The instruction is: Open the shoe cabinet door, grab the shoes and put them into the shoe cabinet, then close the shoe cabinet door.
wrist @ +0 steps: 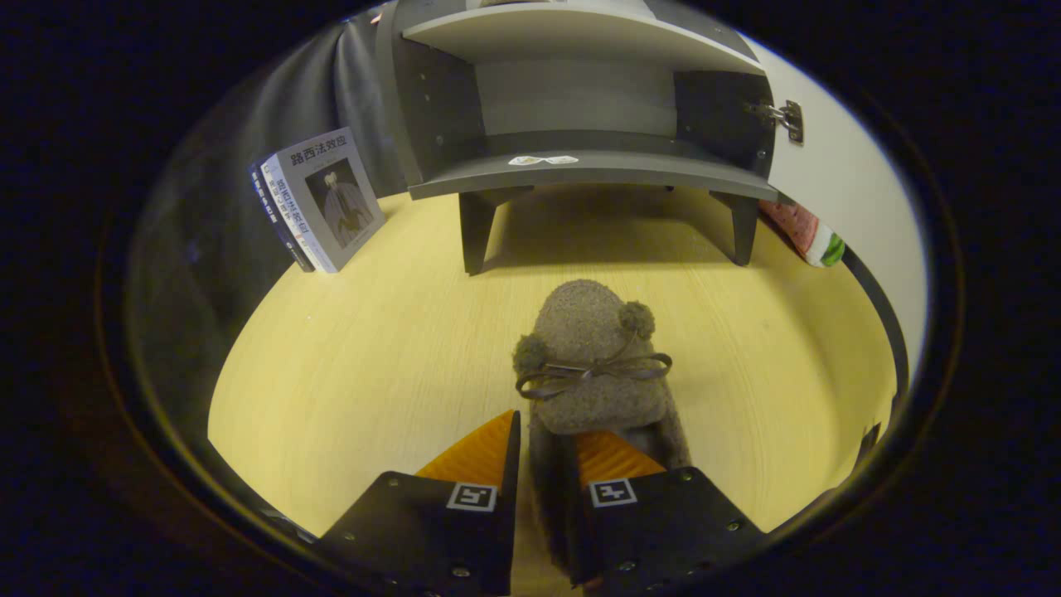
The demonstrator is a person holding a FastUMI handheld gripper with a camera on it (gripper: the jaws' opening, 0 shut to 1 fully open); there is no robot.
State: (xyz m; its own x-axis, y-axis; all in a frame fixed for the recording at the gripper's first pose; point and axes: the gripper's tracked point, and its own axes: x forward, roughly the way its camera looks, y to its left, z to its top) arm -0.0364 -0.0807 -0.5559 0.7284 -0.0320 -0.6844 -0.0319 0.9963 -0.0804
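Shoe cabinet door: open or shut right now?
Open. The grey shoe cabinet shows its bare shelves, and the white door is swung aside on its hinge.

I see the shoe [593, 365], a grey-brown fuzzy slipper with two pompoms and a thin dark bow across its top, toe pointing away, its heel wall pinched between my gripper's [547, 452] fingers. Beyond the fingers stands the shoe cabinet [580, 108], grey, raised on short legs, its shelves bare apart from small stickers on the lower one. Its door [837, 182] hangs swung wide to the right, pale inner face and metal hinge [783, 116] showing.
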